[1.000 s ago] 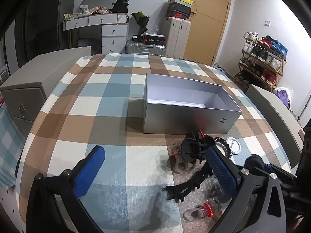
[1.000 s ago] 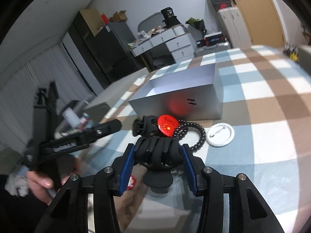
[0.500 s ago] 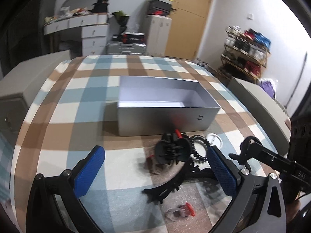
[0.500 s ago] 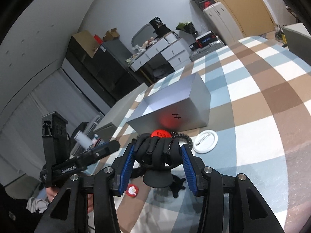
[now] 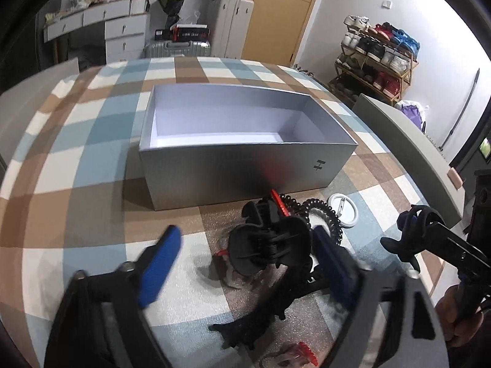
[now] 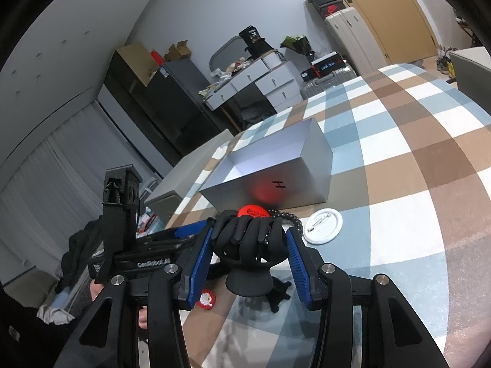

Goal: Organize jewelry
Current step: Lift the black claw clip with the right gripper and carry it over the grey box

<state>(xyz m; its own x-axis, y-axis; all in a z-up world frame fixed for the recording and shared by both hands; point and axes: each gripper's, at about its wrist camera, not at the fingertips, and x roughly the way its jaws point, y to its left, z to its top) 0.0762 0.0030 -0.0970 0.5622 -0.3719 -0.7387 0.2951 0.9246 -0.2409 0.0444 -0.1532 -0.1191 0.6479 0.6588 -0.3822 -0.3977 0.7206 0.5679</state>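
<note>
A table under a blue, brown and white checked cloth (image 5: 92,141) carries an open silver cardboard box (image 5: 239,165). Just before it lie a white round pin badge (image 6: 322,226), a black beaded bracelet (image 5: 322,214) — and a small red-and-white brooch (image 6: 206,299).

An open box (image 5: 245,159) is being carried by the counter (image 5: 92,141). Before it, a hair claw (image 5: 270,245) is lying. A pin badge (image 5: 343,211) is being kept at its right.
</note>
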